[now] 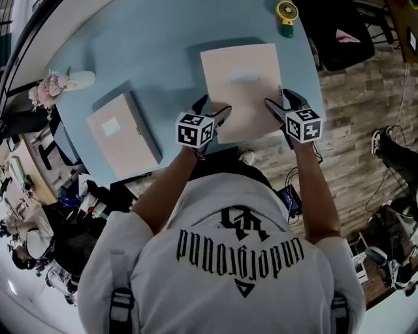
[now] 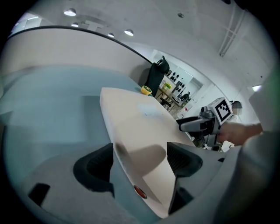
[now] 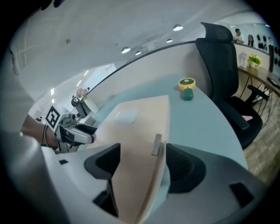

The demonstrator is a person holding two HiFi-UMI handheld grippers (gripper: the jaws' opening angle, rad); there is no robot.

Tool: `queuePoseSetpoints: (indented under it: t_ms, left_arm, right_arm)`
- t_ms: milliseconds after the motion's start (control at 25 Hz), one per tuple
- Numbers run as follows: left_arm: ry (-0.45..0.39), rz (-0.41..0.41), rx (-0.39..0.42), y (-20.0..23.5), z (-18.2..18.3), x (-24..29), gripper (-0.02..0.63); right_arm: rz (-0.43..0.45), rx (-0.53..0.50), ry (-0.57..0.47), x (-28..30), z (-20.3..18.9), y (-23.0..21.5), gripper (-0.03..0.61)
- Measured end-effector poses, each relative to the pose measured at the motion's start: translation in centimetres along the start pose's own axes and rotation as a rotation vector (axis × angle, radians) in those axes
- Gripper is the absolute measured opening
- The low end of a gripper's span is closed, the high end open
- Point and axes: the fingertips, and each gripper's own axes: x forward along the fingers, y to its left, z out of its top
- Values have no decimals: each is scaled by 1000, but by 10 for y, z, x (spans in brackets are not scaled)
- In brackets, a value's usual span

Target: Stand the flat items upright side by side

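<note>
Head view alone shows the thicker box [image 1: 124, 134]; left gripper [image 1: 215, 104], right gripper [image 1: 275, 98] gape astride the folder [image 1: 240, 88].

Our forearms reach forward, our left gripper [image 1: 213, 108] and right gripper [image 1: 279, 100] side by side, both jaws wide apart

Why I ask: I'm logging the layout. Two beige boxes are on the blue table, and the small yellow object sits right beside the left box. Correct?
Not quite. The head view shows the small yellow object at the far edge of the blue table, beyond the right box and apart from the left box. The rest holds.
</note>
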Motion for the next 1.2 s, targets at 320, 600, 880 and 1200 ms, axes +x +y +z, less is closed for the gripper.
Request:
queuePoseSetpoints:
  t_ms: [320, 600, 880, 1200]
  left_arm:
    - [34, -39, -46, 5, -3, 15, 396]
    - [-11, 41, 15, 12, 13, -2, 379]
    - [-145, 172, 107, 40, 56, -65, 374]
    - [-346, 363, 212, 81, 130, -147, 348]
  right_arm:
    - [16, 59, 76, 15, -9, -5, 327]
    - [-13, -17, 87, 18, 10, 11, 308]
    - [-14, -205, 2, 23, 73, 64, 302]
    - [-60, -470, -171, 33, 160, 124, 273]
